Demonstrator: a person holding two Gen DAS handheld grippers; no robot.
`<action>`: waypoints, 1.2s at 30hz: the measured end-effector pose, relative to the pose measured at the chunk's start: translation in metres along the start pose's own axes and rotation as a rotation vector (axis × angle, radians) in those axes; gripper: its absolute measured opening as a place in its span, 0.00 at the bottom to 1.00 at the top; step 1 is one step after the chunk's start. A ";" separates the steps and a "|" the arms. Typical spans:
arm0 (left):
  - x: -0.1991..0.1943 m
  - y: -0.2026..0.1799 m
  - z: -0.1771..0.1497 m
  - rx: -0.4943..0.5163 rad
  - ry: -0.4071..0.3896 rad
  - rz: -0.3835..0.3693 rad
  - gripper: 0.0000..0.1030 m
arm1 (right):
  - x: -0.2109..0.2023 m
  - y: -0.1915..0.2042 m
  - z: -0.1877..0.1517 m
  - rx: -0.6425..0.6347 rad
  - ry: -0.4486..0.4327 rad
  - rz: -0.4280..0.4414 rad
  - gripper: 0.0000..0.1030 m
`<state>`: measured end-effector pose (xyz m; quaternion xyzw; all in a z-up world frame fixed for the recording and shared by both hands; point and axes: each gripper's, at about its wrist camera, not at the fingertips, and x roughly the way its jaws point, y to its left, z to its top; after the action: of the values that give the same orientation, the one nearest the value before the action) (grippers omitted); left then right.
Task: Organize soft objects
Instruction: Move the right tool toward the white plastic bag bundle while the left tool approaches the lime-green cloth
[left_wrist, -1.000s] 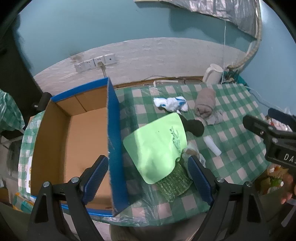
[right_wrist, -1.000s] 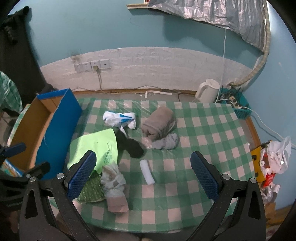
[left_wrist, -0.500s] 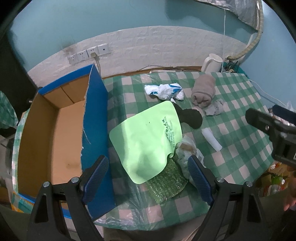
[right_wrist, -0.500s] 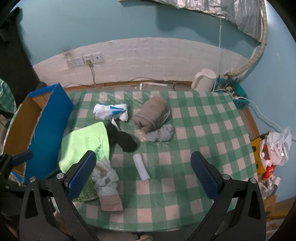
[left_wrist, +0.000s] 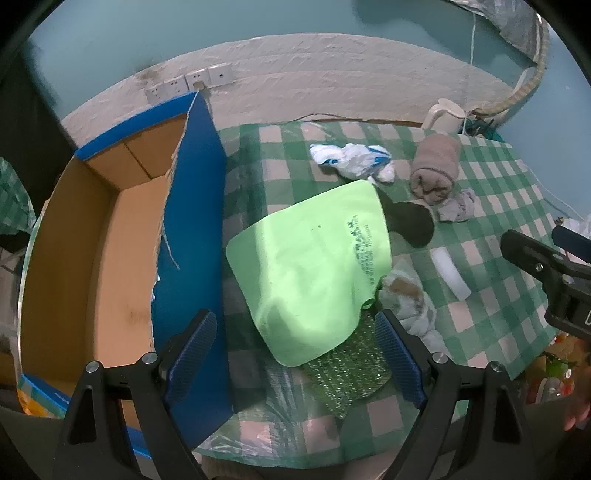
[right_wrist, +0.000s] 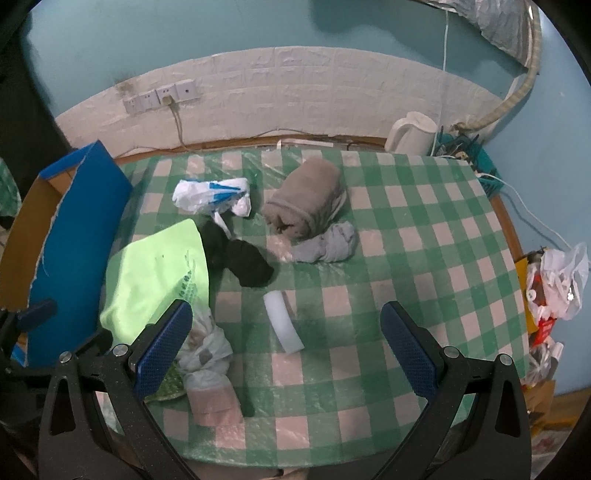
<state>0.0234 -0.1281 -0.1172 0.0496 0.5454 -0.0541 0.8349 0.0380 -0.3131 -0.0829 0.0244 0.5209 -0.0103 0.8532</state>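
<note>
Checked surface (right_wrist: 406, 229) carries a loose cluster of soft items; rolled brown towel (right_wrist: 306, 195) at 12 o'clock of centre, grey rag (right_wrist: 328, 247) touching its near end; white-and-blue bag (right_wrist: 210, 194) at 10 o'clock; black sock (right_wrist: 240, 258) beside the green pouch (left_wrist: 310, 266), partly tucked under its edge; white foam strip (right_wrist: 284, 325) lies alone near centre; crumpled white cloth (right_wrist: 205, 350) and green bubble wrap (left_wrist: 347, 369) under the pouch's near corner. White kettle (right_wrist: 412, 134) at 1 o'clock by the wall.

Blue cardboard box (left_wrist: 192, 229) at 9 o'clock, open top, interior shows bare cardboard only; its blue wall stands close beside the pouch.

Left claw (left_wrist: 295, 350) wide, holding nothing, above the pouch's near edge; right claw (right_wrist: 284, 347) wide, holding nothing, over the foam strip.

Versus 1.0 s ago: left view has shifted right, pouch now centred between the fingers rather than the box wall.
</note>
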 end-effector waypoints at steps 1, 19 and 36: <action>0.001 0.001 0.000 -0.003 0.004 0.003 0.86 | 0.002 0.001 0.000 -0.005 0.003 -0.003 0.98; 0.014 0.022 -0.004 -0.021 0.016 0.040 0.86 | 0.034 0.027 -0.010 -0.082 0.100 0.049 0.98; 0.020 0.009 -0.015 0.063 0.003 0.057 0.86 | 0.080 0.058 -0.026 -0.170 0.250 0.120 0.80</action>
<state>0.0192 -0.1181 -0.1418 0.0916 0.5432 -0.0475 0.8332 0.0545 -0.2529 -0.1642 -0.0157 0.6197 0.0882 0.7797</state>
